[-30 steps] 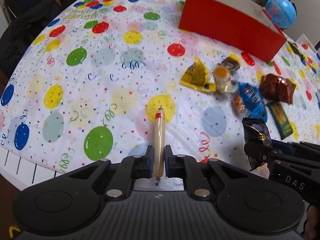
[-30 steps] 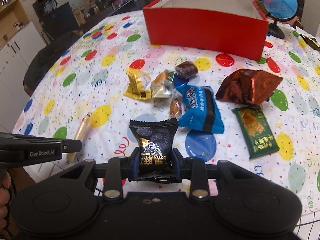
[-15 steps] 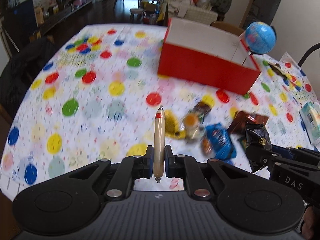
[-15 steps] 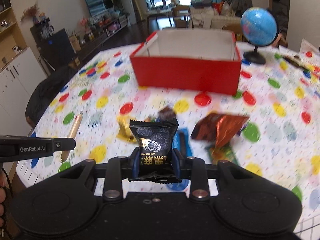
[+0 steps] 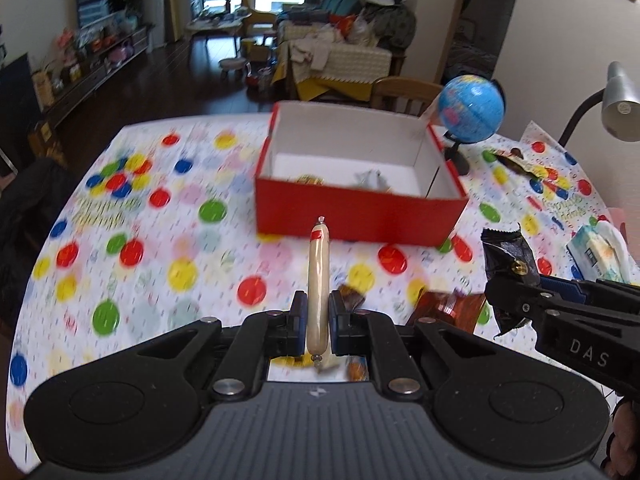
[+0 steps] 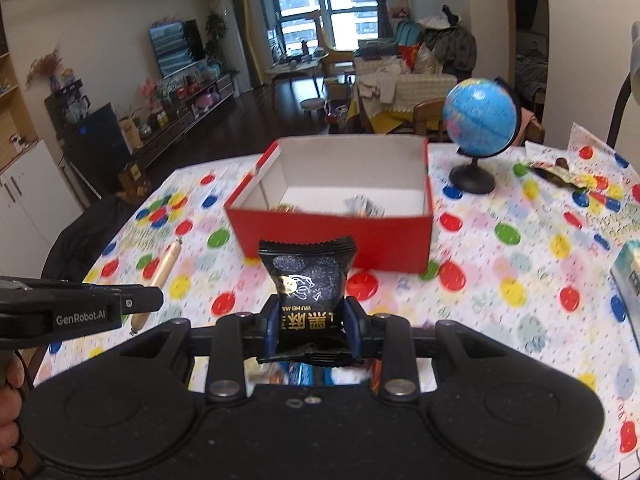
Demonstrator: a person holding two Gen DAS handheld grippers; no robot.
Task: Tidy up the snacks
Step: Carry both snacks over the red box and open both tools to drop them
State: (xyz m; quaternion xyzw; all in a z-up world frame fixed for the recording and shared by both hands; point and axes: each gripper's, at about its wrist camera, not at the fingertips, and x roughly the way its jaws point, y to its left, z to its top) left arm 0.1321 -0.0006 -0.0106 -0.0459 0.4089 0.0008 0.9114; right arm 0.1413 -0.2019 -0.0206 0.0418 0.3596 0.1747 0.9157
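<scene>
My left gripper (image 5: 318,322) is shut on a thin beige sausage stick (image 5: 318,284) with a red band, which points up toward the red box (image 5: 360,212). My right gripper (image 6: 310,320) is shut on a black snack packet (image 6: 308,280) with gold print. Both hang above the table in front of the box. The box stands open with a white inside and a couple of wrapped snacks lying in it (image 6: 362,206). In the left wrist view the right gripper and black packet (image 5: 508,260) show at the right. In the right wrist view the left gripper and sausage (image 6: 166,266) show at the left.
A blue globe (image 6: 480,120) stands right of the box on the balloon-print tablecloth (image 5: 160,248). A brown wrapper (image 5: 448,306) and other loose snacks lie below the grippers. A tissue pack (image 5: 600,248) sits at the right edge, a lamp (image 5: 618,104) behind it.
Both grippers have risen from the table with their snacks and tilted up toward the red box; its inside now shows. The loose snacks have dropped below the fingers.
</scene>
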